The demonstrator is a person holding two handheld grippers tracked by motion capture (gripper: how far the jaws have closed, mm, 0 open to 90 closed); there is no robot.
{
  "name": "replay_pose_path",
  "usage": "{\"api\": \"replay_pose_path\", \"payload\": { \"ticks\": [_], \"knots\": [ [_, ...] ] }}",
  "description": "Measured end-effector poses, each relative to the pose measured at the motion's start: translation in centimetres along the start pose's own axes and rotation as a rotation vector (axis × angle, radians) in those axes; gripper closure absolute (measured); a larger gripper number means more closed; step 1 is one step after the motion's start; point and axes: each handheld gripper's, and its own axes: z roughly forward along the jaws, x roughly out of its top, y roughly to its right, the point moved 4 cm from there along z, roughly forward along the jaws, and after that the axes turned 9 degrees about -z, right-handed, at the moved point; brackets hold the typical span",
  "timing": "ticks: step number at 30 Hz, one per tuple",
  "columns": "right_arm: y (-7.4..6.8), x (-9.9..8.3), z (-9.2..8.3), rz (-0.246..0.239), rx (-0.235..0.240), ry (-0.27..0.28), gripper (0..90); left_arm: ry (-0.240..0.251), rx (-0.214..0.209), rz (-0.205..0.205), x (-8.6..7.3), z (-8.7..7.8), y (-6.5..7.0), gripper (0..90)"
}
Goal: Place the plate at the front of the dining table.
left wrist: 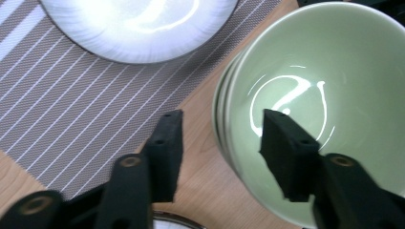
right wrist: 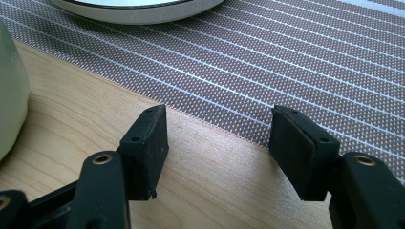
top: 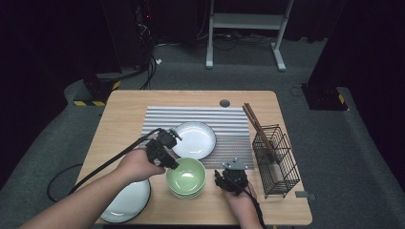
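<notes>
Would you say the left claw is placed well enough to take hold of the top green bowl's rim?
Probably yes: the left claw straddles the green bowl's rim, one pad inside, one outside, nothing between.

The high view looks forward and down from above the near edge of the table (top: 119,114), far enough to take in all of it. The left gripper view looks steeply down, close over the rim of the green bowl (left wrist: 334,95). The right gripper view looks low and close, just right of that bowl. All three share the striped placemat (right wrist: 296,62) behind the bowl.
</notes>
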Motion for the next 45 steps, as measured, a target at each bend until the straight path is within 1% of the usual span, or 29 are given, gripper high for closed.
{"api": "replay_pose_path", "payload": {
  "ticks": [2, 3, 4, 5, 7, 9, 10, 11, 13, 15, 21, 23, 29, 31, 35, 37, 40, 42, 45],
  "knots": [
    [0.0, 0.0, 0.0, 0.000, 0.000, 0.000, 38.4, -0.006, 0.006, 0.004, 0.0, 0.2, 0.0, 58.8],
    [0.0, 0.0, 0.0, 0.002, 0.002, -0.001, 38.4, -0.002, 0.011, 0.010, 0.1, 0.4, -0.1, 62.7],
    [0.0, 0.0, 0.0, 0.002, 0.002, -0.001, 38.4, -0.002, 0.011, 0.010, 0.1, 0.4, -0.1, 64.2],
    [0.0, 0.0, 0.0, 0.002, 0.003, -0.001, 38.4, 0.000, 0.007, 0.010, 0.1, 0.5, -0.1, 64.2],
    [0.0, 0.0, 0.0, 0.003, 0.003, -0.001, 38.4, 0.003, -0.005, 0.017, 0.2, 0.6, 0.1, 68.8],
    [0.0, 0.0, 0.0, 0.003, 0.003, -0.001, 38.4, 0.016, -0.012, 0.023, 0.2, 0.6, 0.2, 72.8],
    [0.0, 0.0, 0.0, 0.002, 0.003, -0.001, 38.4, 0.019, -0.011, 0.028, 0.2, 0.7, 0.3, 74.3],
    [0.0, 0.0, 0.0, 0.001, 0.003, 0.000, 38.4, 0.020, -0.010, 0.032, 0.1, 0.8, 0.4, 77.9],
    [0.0, 0.0, 0.0, 0.001, 0.003, 0.000, 38.3, 0.023, -0.004, 0.037, 0.1, 0.8, 0.4, 79.1],
    [0.0, 0.0, 0.0, 0.003, 0.003, 0.001, 38.4, 0.021, 0.005, 0.039, 0.1, 0.9, 0.4, 83.6],
    [0.0, 0.0, 0.0, 0.001, 0.002, 0.000, 38.3, 0.029, 0.006, 0.044, 0.1, 0.8, 0.4, 84.4],
    [0.0, 0.0, 0.0, 0.000, 0.002, 0.000, 38.3, 0.031, 0.008, 0.054, 0.1, 0.8, 0.4, 84.4],
    [0.0, 0.0, 0.0, 0.001, 0.002, 0.000, 38.3, 0.039, -0.001, 0.045, 0.2, 0.6, 0.4, 85.6],
    [0.0, 0.0, 0.0, 0.001, 0.002, -0.001, 38.3, 0.044, -0.003, 0.050, 0.2, 0.3, 0.5, 86.3],
    [0.0, 0.0, 0.0, 0.001, 0.002, 0.000, 38.3, 0.053, 0.030, 0.080, 0.3, -0.2, 1.0, 86.5],
    [0.0, 0.0, 0.0, 0.002, 0.002, 0.000, 38.4, 0.053, 0.031, 0.092, 0.5, -0.7, 1.2, 86.6],
    [0.0, 0.0, 0.0, 0.002, 0.002, 0.000, 38.4, 0.052, 0.035, 0.098, 0.5, -0.8, 1.2, 86.6],
    [0.0, 0.0, 0.0, 0.001, 0.003, -0.001, 38.3, 0.055, 0.042, 0.098, 0.6, -0.8, 1.3, 86.6],
    [0.0, 0.0, 0.0, 0.000, 0.003, -0.002, 38.3, 0.054, 0.041, 0.093, 0.6, -0.8, 1.3, 86.3]
  ]
}}
